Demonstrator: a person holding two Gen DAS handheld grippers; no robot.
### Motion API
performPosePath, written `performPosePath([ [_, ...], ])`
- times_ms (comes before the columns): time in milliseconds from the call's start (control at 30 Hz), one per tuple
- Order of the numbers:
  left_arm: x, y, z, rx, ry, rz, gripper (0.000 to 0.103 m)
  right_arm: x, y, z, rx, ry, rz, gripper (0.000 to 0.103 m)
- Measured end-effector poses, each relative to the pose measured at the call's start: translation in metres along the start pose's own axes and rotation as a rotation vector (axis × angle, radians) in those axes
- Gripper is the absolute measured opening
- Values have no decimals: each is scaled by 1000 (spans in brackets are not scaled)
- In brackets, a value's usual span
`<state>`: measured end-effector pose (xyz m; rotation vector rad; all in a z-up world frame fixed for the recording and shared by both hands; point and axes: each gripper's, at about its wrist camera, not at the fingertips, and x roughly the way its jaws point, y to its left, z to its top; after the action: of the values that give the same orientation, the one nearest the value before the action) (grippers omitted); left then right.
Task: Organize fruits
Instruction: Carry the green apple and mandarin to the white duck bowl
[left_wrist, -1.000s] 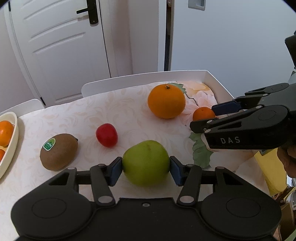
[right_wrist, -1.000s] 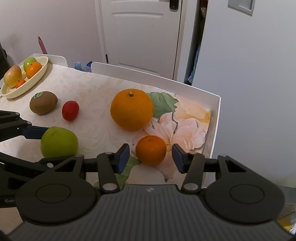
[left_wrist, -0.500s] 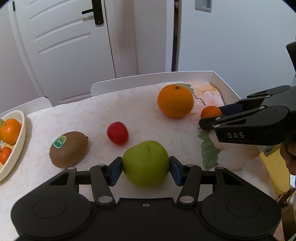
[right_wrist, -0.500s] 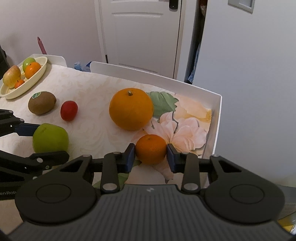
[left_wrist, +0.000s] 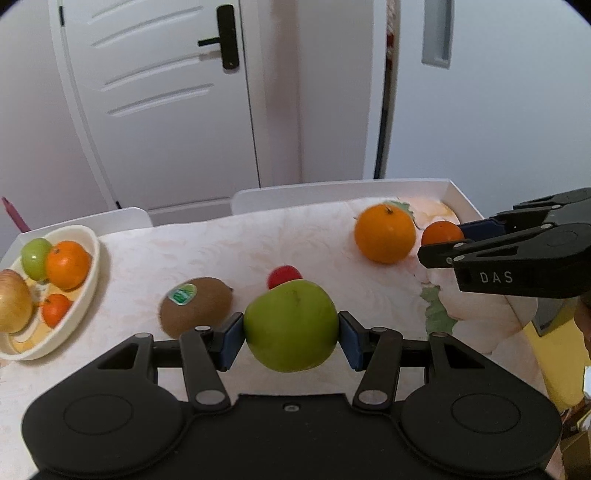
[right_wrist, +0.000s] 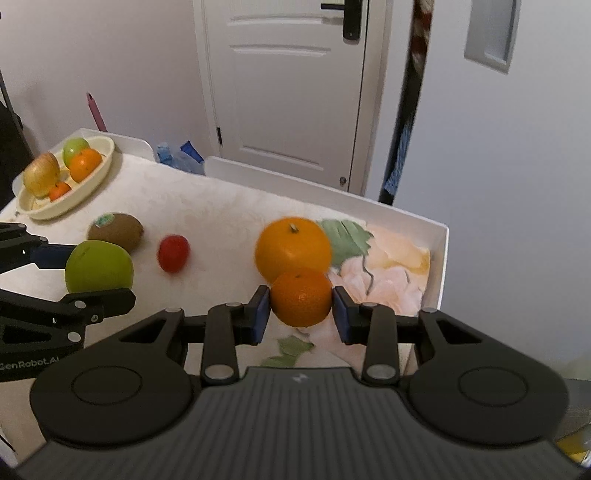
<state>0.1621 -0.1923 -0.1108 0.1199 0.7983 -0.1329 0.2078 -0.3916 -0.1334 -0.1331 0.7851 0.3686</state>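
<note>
Both grippers carry fruit above the table (right_wrist: 221, 221), with the cream bowl (left_wrist: 90, 266) at its far left the likely place to put them

To do the carry well, I would bring the left gripper (left_wrist: 291, 334) over the bowl first, lower the green apple (left_wrist: 291, 325) into a gap beside the fruit already there before opening, so nothing rolls out; the right gripper (right_wrist: 300, 312) should wait clear of it, passing above the big orange (right_wrist: 293, 249), kiwi (left_wrist: 195, 306) and red fruit (right_wrist: 173, 253) left on the cloth. The left one's blue pads (left_wrist: 231, 341) are spread fairly wide and press the apple's two sides, lifted off the cloth; the right one's are set narrower, clamped on the small mandarin (right_wrist: 301, 297), held just in front of the big orange
</note>
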Motion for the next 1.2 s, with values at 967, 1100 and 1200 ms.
performPosePath([
  [967,-84,176,4,-107,-44,106,58,-26,169,83,-19,-43,115,51],
  [1100,-74,204,2,-79,-20,100,58,-13,198,93,-11,-27,112,51],
  [1200,-61,224,1,-69,-4,87,58,0,215,100,7,-10,104,51],
])
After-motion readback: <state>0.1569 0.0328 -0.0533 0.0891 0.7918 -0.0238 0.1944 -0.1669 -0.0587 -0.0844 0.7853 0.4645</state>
